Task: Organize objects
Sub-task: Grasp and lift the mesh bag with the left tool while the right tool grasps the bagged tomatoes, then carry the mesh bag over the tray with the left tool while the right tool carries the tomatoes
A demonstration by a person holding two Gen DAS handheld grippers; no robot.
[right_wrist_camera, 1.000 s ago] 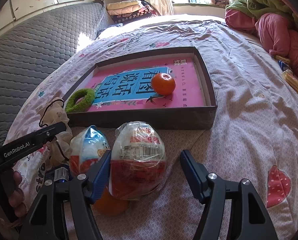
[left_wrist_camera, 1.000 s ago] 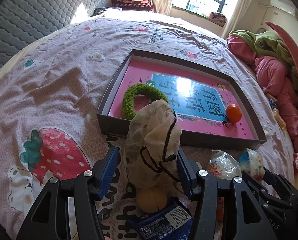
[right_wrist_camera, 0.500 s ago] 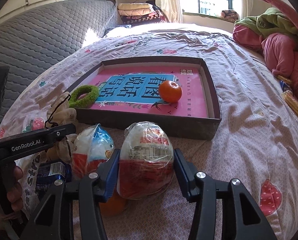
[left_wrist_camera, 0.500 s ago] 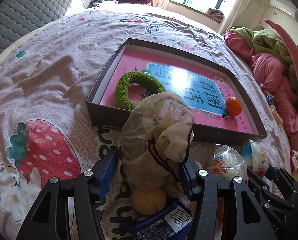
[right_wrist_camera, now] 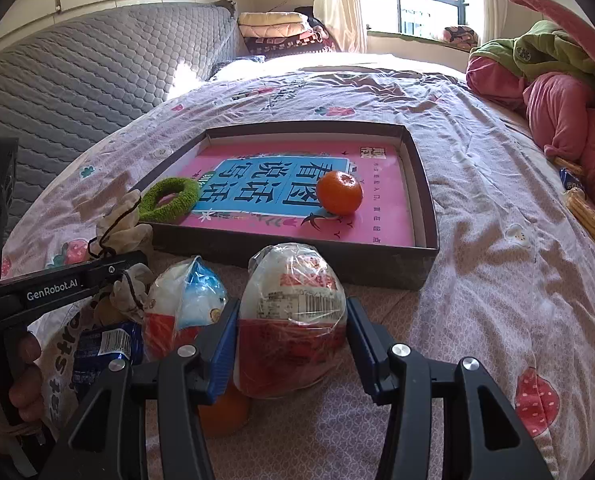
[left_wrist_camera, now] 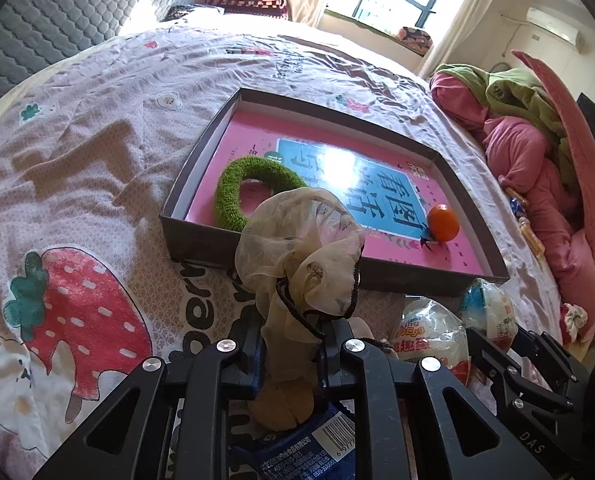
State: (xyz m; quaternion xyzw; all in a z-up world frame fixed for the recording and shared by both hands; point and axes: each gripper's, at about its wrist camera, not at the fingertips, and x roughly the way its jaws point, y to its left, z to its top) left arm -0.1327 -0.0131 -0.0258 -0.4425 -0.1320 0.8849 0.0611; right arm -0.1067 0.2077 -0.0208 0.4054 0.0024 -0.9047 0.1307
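My left gripper (left_wrist_camera: 291,346) is shut on a beige mesh drawstring pouch (left_wrist_camera: 305,256) and holds it upright in front of the dark shallow box (left_wrist_camera: 201,236). The box holds a pink book, a green fuzzy ring (left_wrist_camera: 233,192) and a small orange (left_wrist_camera: 442,222). My right gripper (right_wrist_camera: 291,330) is shut on a plastic-wrapped toy egg (right_wrist_camera: 293,308) resting on the bed. A second wrapped egg (right_wrist_camera: 185,308) lies just to its left. The left gripper (right_wrist_camera: 57,286) and the pouch (right_wrist_camera: 123,224) show at the left of the right wrist view.
A blue packet (left_wrist_camera: 309,448) and a yellowish ball (left_wrist_camera: 281,404) lie under the left gripper. An orange (right_wrist_camera: 225,412) sits under my right gripper's left finger. Pink and green bedding (right_wrist_camera: 557,92) is piled at the right. A grey quilted headboard (right_wrist_camera: 77,76) is at the left.
My left gripper has closed on the pouch and lifted it. My right gripper has closed on the wrapped egg.
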